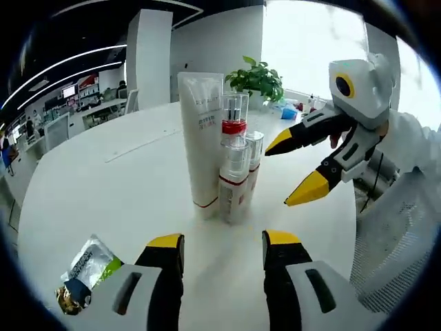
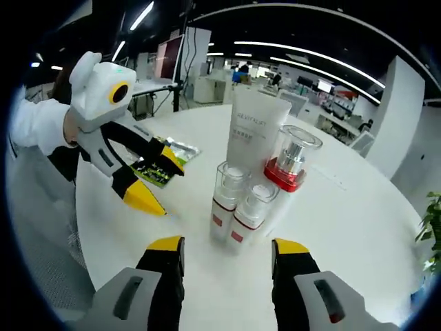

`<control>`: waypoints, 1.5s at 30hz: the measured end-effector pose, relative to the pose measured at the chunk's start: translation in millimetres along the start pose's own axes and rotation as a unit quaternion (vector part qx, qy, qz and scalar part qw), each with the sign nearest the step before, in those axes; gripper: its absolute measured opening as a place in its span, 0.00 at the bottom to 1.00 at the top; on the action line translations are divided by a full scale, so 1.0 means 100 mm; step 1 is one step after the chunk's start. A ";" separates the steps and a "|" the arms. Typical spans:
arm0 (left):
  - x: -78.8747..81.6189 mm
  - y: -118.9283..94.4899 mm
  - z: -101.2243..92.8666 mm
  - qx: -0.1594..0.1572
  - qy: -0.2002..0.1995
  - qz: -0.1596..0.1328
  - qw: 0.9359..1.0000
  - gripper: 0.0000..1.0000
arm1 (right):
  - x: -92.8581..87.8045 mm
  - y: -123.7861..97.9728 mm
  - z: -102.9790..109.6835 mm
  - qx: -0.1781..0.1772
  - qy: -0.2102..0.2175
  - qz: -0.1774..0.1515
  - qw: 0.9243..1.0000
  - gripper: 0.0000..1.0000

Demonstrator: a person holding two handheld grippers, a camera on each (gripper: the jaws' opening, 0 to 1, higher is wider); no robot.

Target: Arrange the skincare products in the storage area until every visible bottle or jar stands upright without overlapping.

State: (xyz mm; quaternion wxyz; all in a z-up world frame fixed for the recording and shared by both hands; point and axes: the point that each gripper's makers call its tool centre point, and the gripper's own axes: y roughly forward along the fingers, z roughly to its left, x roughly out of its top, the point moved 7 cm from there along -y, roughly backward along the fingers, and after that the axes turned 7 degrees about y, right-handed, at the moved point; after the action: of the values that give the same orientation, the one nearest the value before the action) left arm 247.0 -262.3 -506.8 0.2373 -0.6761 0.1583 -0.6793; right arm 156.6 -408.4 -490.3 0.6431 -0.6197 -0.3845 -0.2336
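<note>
A tall white tube (image 1: pixel 201 145) (image 2: pixel 253 127) stands upright on the round white table (image 1: pixel 124 179). Close beside it stand a clear bottle with a red collar (image 1: pixel 234 114) (image 2: pixel 289 165) and two small white pump bottles with red labels (image 1: pixel 233 181) (image 2: pixel 225 203), all upright in a tight group. My left gripper (image 1: pixel 224 245) is open just short of the group with nothing between its fingers; it also appears in the right gripper view (image 2: pixel 157 179). My right gripper (image 2: pixel 226 249) is open and empty on the other side; its yellow-tipped fingers (image 1: pixel 310 187) hang to the right of the bottles.
A crinkled sachet (image 1: pixel 86 269) (image 2: pixel 162 165) lies flat on the table near the left gripper. A potted plant (image 1: pixel 258 79) and small items stand at the table's far edge. A person's white sleeve (image 1: pixel 406 145) holds the right gripper. Office desks lie beyond.
</note>
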 end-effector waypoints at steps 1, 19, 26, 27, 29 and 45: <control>0.00 -0.02 0.00 -0.001 0.001 0.001 1.000 0.44 | 0.01 -0.01 0.01 -0.001 0.000 -0.001 1.000 0.48; -0.08 -0.62 0.11 0.018 -0.014 0.009 1.000 0.68 | 0.12 -0.24 0.27 -0.015 -0.010 -0.002 1.000 0.82; -0.07 -0.85 0.13 0.032 -0.013 0.004 0.999 0.76 | 0.15 -0.30 0.31 -0.023 -0.002 -0.004 1.000 0.94; -0.08 -0.89 0.15 0.036 -0.014 0.002 0.999 0.77 | 0.15 -0.31 0.30 -0.025 -0.003 -0.006 1.000 0.95; -0.09 -0.95 0.18 0.041 -0.012 0.002 0.999 0.78 | 0.15 -0.32 0.32 -0.026 -0.002 -0.006 1.000 0.98; -0.15 -1.22 0.14 0.052 -0.020 0.000 0.998 0.93 | 0.19 -0.44 0.43 -0.021 0.005 -0.023 0.999 1.00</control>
State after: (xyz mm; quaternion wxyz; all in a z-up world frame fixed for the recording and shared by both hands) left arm 247.8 -150.7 -453.8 0.2757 -0.6762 0.1180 -0.6730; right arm 124.5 -368.5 -450.8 0.6265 -0.6225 -0.3906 -0.2596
